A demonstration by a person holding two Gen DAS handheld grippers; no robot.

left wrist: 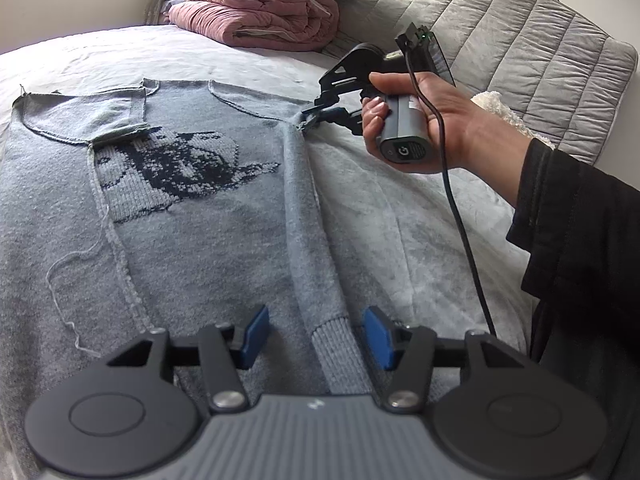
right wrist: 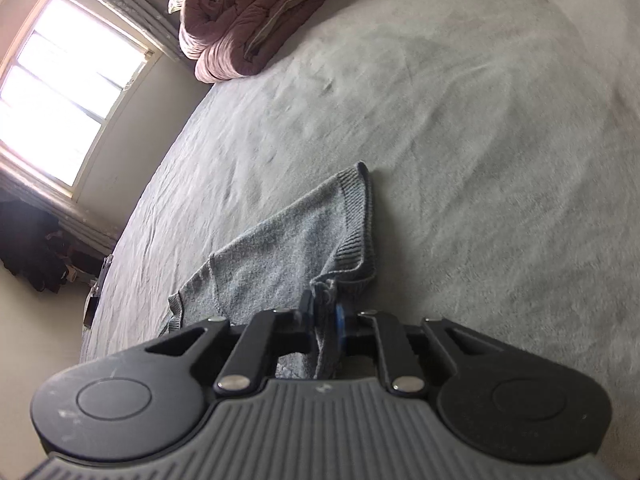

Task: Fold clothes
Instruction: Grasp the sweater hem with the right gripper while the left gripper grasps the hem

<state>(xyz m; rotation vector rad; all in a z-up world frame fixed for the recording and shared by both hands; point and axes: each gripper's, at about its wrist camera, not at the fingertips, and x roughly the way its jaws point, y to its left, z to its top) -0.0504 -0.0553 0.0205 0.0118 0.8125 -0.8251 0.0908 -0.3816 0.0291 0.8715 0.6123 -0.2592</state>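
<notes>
Right claw (right wrist: 322,312) pinches the grey sweater (left wrist: 192,208); left claw (left wrist: 316,334) gapes half-wide astride its hem, gripping nothing; pink quilt (left wrist: 256,12) beyond.

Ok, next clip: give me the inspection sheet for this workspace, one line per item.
Surface: bed under a pale grey cover, lightly creased.
Job's things: grey knit sweater with a dark motif, spread flat, one sleeve folded across the chest.
Clutter: folded pink quilt at the far end; white fluffy item beside the quilted grey mattress pad.
Grippers: left gripper open, pads either side of the ribbed hem; right gripper shut on the sweater's edge.
Cables: black cable hanging from the right gripper's handle.
Surroundings: bright window; dark clothing below it.
</notes>
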